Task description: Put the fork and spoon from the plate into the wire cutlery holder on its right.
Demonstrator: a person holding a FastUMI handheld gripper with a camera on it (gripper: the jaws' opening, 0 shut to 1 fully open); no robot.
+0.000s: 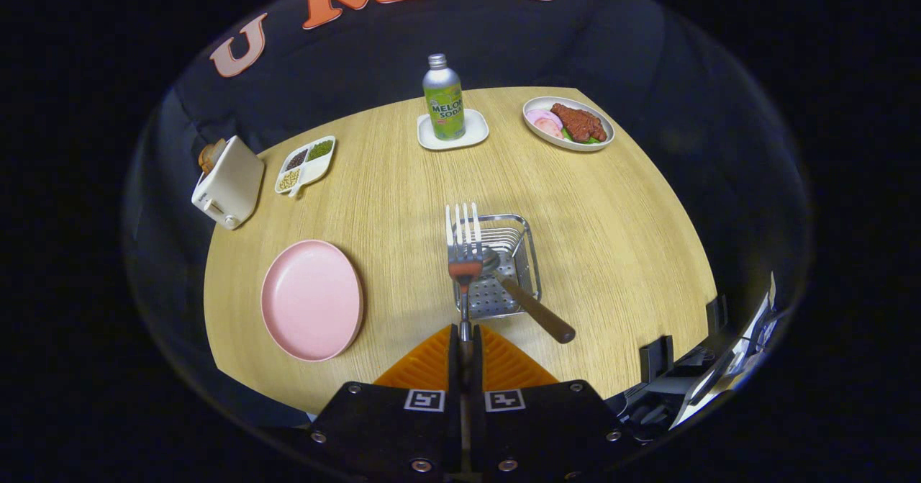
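Two orange fingers (432, 360) of the gripper (465, 339) are closed together on the handle of the fork (464, 242), with no gap showing between them beyond the handle itself. The fork points forward from the fingertips, tines up and away, and its head overlaps the near-left part of the wire cutlery holder (529, 253) in the view; whether it touches the holder cannot be told.

The wire cutlery holder is a square metal basket with a perforated floor, standing on the wooden table (611, 238) just ahead of the fingers. One item is in it: the spoon (522, 292), bowl down inside the basket, with its brown wooden handle leaning out over the near-right rim toward the gripper.

The pink plate (311, 299) lies to the left of the holder, well apart from it, with nothing on it.

Further containers sit beyond the holder. A small white tray (475, 134) carries an upright melon soda bottle (443, 101). To its right, an oval dish (601, 134) holds brown meat, pink slices and a little green. To the left, a white divided dish (306, 166) holds dark, green and pale grains in separate compartments. A cream toaster (229, 181) stands at the table's far-left edge with a brown item in its slot.
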